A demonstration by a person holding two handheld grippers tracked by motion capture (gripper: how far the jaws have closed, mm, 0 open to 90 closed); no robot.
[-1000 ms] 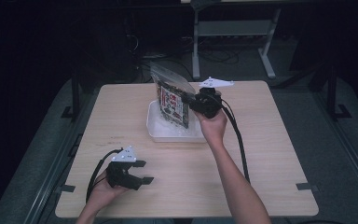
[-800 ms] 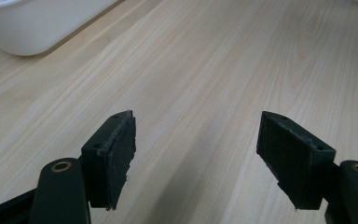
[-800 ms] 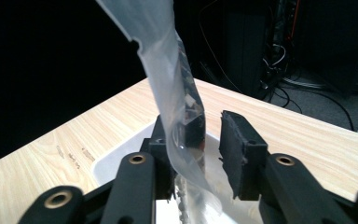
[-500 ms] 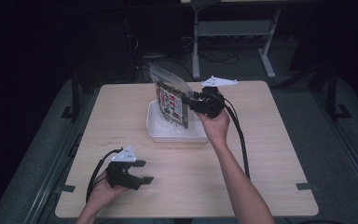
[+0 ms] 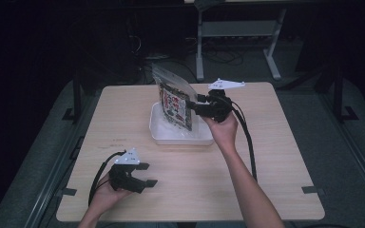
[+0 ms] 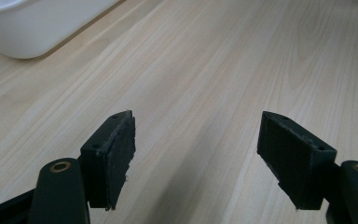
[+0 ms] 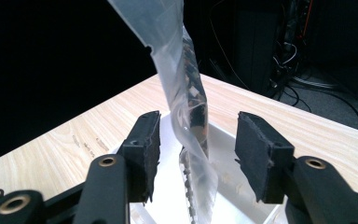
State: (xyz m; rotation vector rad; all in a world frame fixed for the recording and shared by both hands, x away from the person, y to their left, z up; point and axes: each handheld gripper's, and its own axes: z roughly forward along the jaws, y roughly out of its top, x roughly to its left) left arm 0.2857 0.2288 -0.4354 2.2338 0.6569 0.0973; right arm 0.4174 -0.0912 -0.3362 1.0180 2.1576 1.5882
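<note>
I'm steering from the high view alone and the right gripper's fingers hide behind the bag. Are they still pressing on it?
Observer: No. In the right gripper view the right gripper has just been opening; the bag stands between its fingers with a gap on each side.
Operator: Where is the bag's bottom edge?
Observer: Down inside the white tray, with the bag upright.
Operator: And the left gripper, anything between its fingers?
Observer: Nothing. The left gripper is open over bare table, with the tray's corner off to its upper left.
</note>
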